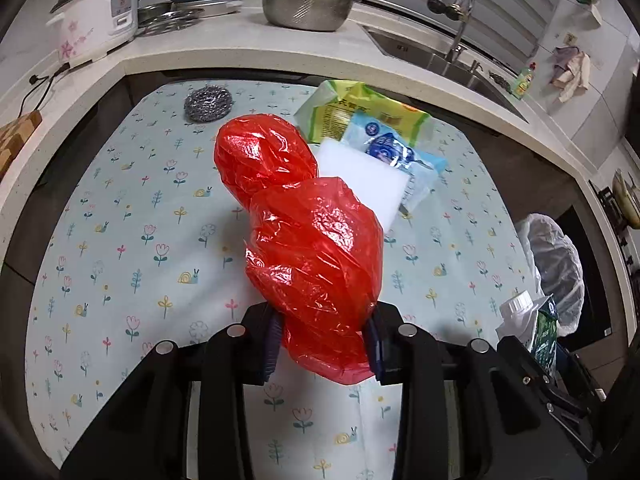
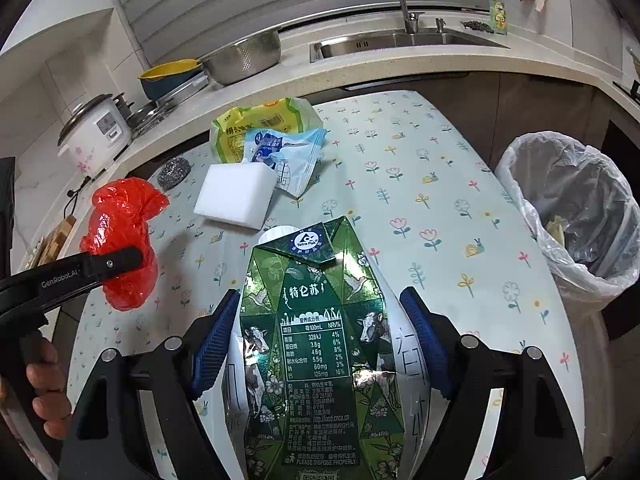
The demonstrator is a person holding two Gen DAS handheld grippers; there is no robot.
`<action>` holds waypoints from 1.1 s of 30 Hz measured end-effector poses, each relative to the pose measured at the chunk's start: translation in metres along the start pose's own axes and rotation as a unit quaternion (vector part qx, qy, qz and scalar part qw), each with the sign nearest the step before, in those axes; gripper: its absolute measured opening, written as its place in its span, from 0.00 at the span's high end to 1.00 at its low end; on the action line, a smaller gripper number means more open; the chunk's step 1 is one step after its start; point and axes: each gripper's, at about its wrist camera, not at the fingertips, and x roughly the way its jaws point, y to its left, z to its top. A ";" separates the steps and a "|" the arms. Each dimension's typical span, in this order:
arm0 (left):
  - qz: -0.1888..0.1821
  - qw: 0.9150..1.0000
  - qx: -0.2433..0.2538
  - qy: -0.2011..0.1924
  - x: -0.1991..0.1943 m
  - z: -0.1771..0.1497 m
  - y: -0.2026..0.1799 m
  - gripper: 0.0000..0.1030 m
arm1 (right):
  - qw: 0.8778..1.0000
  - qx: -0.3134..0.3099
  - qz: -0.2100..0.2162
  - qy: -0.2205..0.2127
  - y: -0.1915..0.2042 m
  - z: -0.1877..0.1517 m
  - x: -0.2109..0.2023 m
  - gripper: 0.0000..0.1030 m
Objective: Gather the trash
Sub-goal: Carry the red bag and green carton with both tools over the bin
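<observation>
My left gripper [image 1: 324, 344] is shut on a crumpled red plastic bag [image 1: 304, 240] and holds it above the flowered tablecloth; the bag also shows in the right wrist view [image 2: 120, 240]. My right gripper [image 2: 320, 340] is shut on a flattened green milk carton [image 2: 316, 340], which also shows at the right edge of the left wrist view [image 1: 540, 328]. A bin lined with a clear bag [image 2: 576, 208] stands off the table's right side. On the table lie a yellow-green wrapper [image 2: 264, 124], a blue-white wrapper [image 2: 284, 152], a white sponge block [image 2: 236, 194] and a steel scourer [image 2: 174, 172].
The table [image 2: 400, 184] stands against an L-shaped counter [image 2: 304, 76] with a rice cooker [image 2: 96, 128], a steel colander [image 2: 244, 58], a sink with tap [image 2: 400, 38] and a green detergent bottle [image 1: 524, 80]. A wooden board [image 1: 16, 136] lies on the left counter.
</observation>
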 end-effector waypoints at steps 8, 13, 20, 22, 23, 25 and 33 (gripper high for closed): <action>-0.026 0.999 0.043 -0.004 -0.024 -0.022 -0.048 0.68 | 0.999 0.024 -0.008 -0.037 -0.030 -0.006 -0.045 0.25; -0.035 0.997 0.073 -0.008 -0.032 -0.033 -0.081 0.68 | 0.997 0.041 -0.012 -0.059 -0.052 -0.006 -0.066 0.25; -0.047 0.992 0.114 -0.006 -0.035 -0.044 -0.126 0.68 | 0.994 0.067 -0.020 -0.081 -0.087 -0.005 -0.086 0.25; -0.050 0.991 0.124 -0.004 -0.033 -0.047 -0.140 0.68 | 0.993 0.074 -0.022 -0.085 -0.098 -0.005 -0.090 0.25; -0.051 0.990 0.130 -0.003 -0.032 -0.048 -0.147 0.68 | 0.993 0.078 -0.023 -0.087 -0.104 -0.005 -0.092 0.25; -0.053 0.989 0.141 0.000 -0.029 -0.051 -0.159 0.68 | 0.992 0.085 -0.026 -0.089 -0.113 -0.005 -0.094 0.25; -0.066 0.981 0.182 0.016 -0.009 -0.057 -0.211 0.68 | 0.988 0.117 -0.039 -0.097 -0.156 -0.002 -0.096 0.25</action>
